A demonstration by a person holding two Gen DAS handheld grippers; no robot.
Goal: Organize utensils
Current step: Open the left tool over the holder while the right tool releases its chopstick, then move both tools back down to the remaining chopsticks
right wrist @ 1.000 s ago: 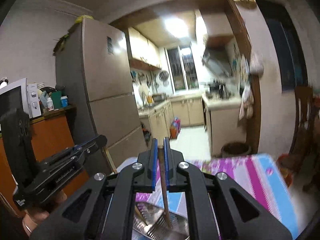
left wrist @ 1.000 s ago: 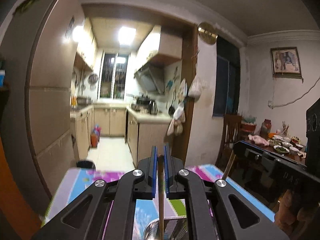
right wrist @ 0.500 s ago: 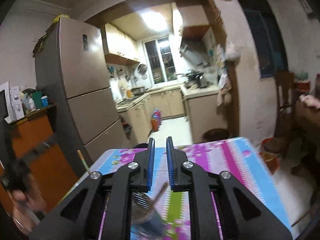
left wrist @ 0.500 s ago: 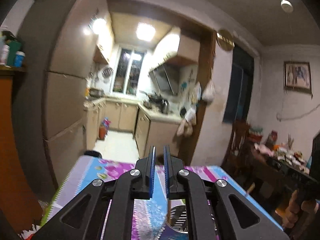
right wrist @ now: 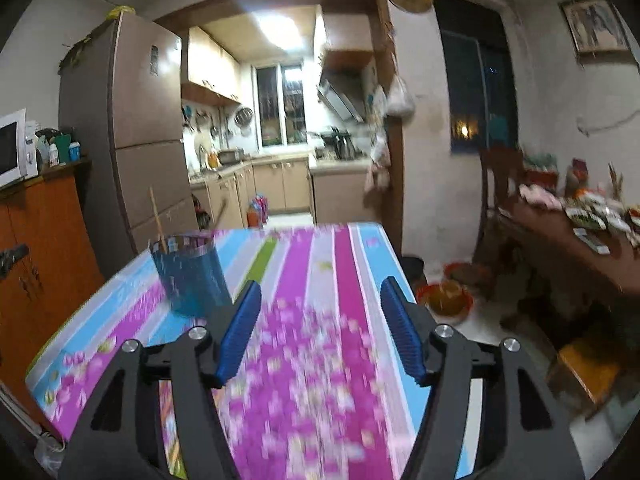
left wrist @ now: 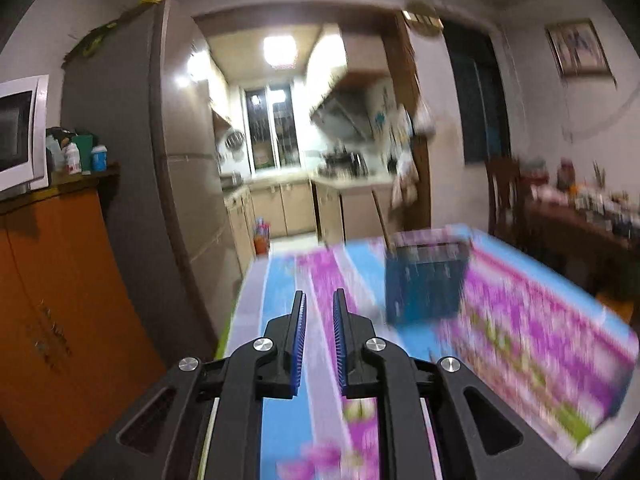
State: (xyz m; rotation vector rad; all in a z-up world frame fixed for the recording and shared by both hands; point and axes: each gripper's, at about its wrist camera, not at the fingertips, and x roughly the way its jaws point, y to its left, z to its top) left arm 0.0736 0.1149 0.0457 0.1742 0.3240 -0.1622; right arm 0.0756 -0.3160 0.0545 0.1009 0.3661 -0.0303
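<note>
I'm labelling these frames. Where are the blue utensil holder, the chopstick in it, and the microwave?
blue utensil holder (right wrist: 191,276): right wrist view, front wall.
chopstick (right wrist: 157,216): right wrist view, shaft above the rim.
microwave (left wrist: 18,132): left wrist view, door.

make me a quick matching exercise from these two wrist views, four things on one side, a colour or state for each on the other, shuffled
Things:
1. right gripper
2. left gripper
3. utensil holder
4. cabinet

Colour or state:
A. orange, beside the table
B. fingers spread wide, nothing between them
C. blue, standing on the striped tablecloth with a wooden stick in it
D. fingers close together, narrow gap, nothing between them

Pairs: 1-B, 2-D, 3-C, 4-A
</note>
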